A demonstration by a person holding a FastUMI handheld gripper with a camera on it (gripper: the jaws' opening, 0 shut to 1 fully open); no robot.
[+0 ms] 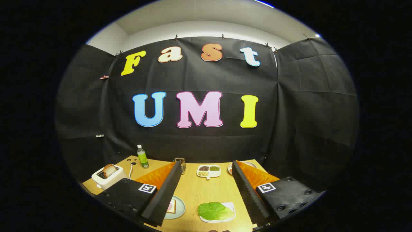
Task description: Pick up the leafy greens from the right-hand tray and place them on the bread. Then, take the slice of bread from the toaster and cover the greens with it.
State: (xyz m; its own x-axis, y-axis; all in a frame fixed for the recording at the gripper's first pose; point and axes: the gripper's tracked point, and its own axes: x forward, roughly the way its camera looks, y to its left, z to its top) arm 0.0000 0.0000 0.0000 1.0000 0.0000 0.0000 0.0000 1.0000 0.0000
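Wooden table (209, 190) holds leafy greens (215, 210) between the wide-open tool (207, 193) fingers, nothing gripped.

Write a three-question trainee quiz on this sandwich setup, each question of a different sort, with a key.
1. True or false: the slice of toasted bread stands in the white toaster's slot.
2. Multiple choice: the green leafy lettuce lies on
A. the round pale-green plate
B. the white rectangular tray
C. the bare wooden table
3. Fill in: the gripper's black ridged fingers stand ____, holding nothing.

Key
1. True.
2. B; the round plate holds the open slice of bread with filling.
3. Open; the lettuce lies between them, low and nearer the right-hand finger.
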